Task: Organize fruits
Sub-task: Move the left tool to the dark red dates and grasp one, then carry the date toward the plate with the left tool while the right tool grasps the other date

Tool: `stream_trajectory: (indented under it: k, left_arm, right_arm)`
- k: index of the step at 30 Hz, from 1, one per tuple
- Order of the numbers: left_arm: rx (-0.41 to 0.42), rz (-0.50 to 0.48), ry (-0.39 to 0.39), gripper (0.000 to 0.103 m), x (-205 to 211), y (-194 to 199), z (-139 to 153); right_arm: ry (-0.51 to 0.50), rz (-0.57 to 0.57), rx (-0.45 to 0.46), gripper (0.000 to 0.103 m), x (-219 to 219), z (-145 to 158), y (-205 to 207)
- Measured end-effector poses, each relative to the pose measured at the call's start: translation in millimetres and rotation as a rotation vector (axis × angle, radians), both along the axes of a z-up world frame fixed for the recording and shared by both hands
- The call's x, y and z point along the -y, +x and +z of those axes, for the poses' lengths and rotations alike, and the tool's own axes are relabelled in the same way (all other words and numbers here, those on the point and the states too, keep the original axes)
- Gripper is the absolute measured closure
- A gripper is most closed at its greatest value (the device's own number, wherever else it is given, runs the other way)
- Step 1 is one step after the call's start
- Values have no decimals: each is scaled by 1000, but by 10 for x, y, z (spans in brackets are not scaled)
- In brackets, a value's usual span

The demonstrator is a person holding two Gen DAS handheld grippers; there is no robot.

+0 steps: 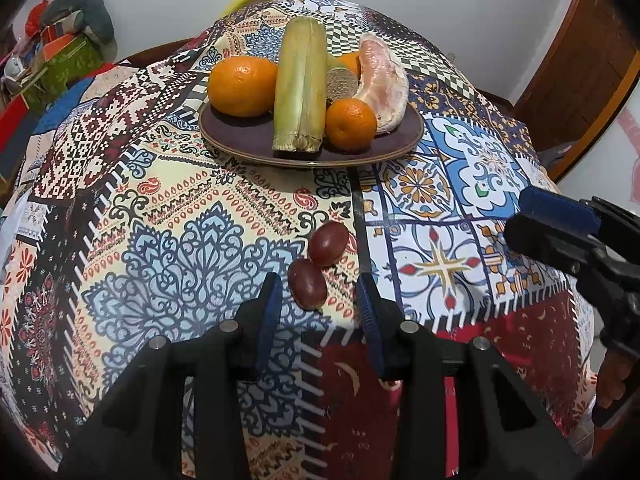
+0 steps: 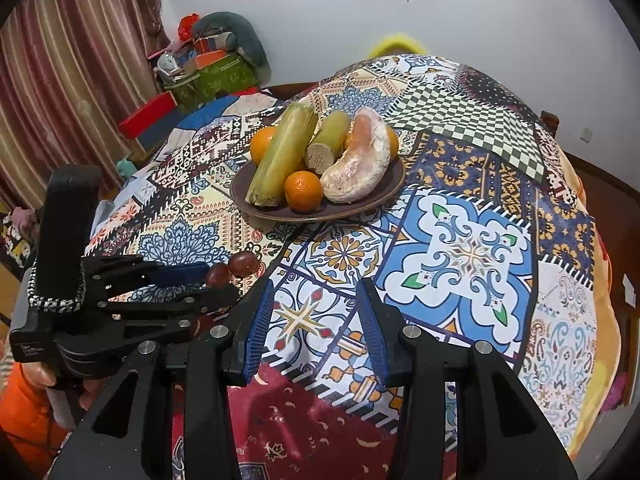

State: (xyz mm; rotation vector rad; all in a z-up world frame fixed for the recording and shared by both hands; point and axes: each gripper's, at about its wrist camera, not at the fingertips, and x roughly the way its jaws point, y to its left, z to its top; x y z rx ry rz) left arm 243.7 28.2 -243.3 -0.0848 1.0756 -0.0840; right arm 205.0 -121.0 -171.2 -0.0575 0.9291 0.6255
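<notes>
Two red grapes lie side by side on the patterned tablecloth. The near grape sits between the fingertips of my left gripper, closer to the left finger, and the pads do not touch it. The far grape lies just beyond. That gripper is open. A brown plate further back holds a large orange, a small orange, two sugarcane pieces and a peeled pomelo segment. My right gripper hovers open over the cloth with nothing between its fingers, to the right of the grapes.
The round table falls away at its edges on all sides. Boxes and cushions are piled beyond the far left edge, beside a striped curtain. A wooden door frame stands at right. A hand in an orange sleeve holds the left gripper.
</notes>
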Motion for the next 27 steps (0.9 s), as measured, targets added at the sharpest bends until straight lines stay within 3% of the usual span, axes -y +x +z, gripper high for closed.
stream_trajectory:
  k: [5,10,23,27]
  left_arm:
    - [14,-23,-3,87,-21,-14,-3]
    - [23,6,-3,87,-199,-87,39]
    - [72,98,0,87,-722,-321,184]
    - [79,93,-2,87,-721,-324,190]
  right_arm:
    - [-7,19,-1,64,-109,-35,17]
    - [-17,53,14,64,-285,-56,25]
    - [-80,172,-50,64,-925,-364,114]
    - [-83,164,-56,74,-951,-393,135]
